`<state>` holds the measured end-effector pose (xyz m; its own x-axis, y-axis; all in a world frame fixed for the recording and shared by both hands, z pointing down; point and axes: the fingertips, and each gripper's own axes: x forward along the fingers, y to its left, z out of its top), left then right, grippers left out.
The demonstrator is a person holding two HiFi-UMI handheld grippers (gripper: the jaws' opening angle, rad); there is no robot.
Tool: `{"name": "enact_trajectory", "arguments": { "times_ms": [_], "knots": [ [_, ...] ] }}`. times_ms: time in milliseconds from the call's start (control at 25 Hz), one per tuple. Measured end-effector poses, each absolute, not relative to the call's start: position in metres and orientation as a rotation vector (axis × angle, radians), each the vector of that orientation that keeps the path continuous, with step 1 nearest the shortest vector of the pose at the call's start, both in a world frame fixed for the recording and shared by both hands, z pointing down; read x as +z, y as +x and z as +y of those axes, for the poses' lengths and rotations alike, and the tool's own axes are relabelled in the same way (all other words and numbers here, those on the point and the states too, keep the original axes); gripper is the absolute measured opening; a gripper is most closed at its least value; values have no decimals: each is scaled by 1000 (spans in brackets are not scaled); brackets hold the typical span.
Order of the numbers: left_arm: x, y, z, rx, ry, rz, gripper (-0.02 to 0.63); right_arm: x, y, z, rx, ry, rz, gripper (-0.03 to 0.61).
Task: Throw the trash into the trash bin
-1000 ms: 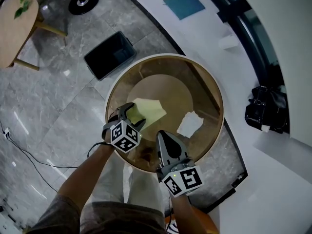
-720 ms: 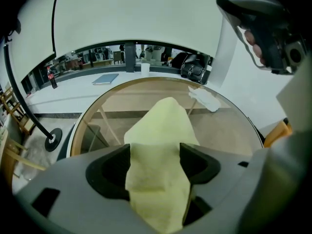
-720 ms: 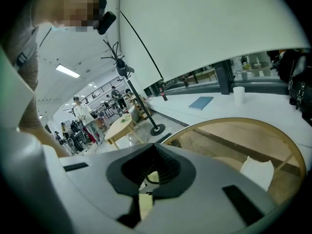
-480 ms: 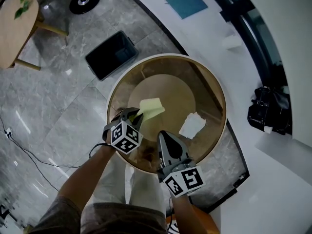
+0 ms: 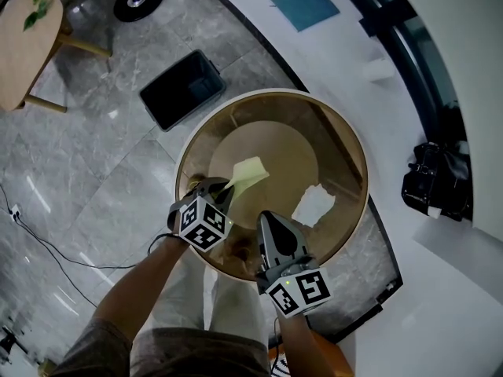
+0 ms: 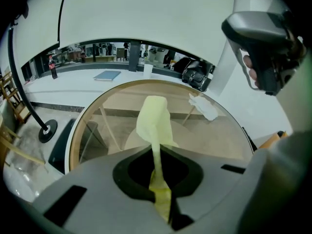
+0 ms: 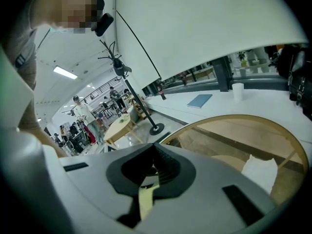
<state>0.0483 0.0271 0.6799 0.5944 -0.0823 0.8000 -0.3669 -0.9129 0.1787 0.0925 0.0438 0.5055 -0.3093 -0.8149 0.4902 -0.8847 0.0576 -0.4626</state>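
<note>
1. My left gripper (image 5: 221, 189) (image 6: 159, 182): its jaws have just been closing and now pinch the lower end of the yellow paper. It sits at the desk's near-left rim, pointing steeply down.
2. Yellow paper (image 5: 250, 170) (image 6: 153, 123): trash, crumpled to a narrow neck where I clamp it. The free end fans out past the jaws, over the glass. I cannot tell whether it touches the top.
3. My right gripper (image 5: 274, 228) (image 7: 146, 182): jaws pressed together, holding none of the trash. It is over the desk's near rim, just beside the left gripper.
4. White paper (image 5: 313, 205) (image 6: 205, 107) (image 7: 260, 172): trash, lying flat on the glass. It lies right of the yellow paper and apart from it, beyond the right gripper's tip.
5. Desk (image 5: 314, 102) (image 6: 78, 130) (image 7: 292, 135): round, with a tinted glass top and a pale rim.
6. Bin (image 5: 181, 89): black, rectangular and open-topped. It stands on the grey floor just past the desk's far-left rim, well apart from both papers.
7. Black bag (image 5: 436, 184): on the white surface right of the desk.
8. Blue pad (image 5: 305, 6): flat on the same white surface, farther off.
</note>
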Motion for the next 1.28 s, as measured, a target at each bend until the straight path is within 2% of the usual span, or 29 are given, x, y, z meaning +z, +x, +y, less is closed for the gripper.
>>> {"name": "enact_trajectory", "arguments": {
  "times_ms": [800,1280],
  "knots": [
    [657,3,-152,1021,2444,-598,25,522,42,-74,1136,1720,-2234,18],
    [682,-47,-251,1016,2389,-735,25,537,19,-135,1170,1710,-2232,18]
  ]
}}
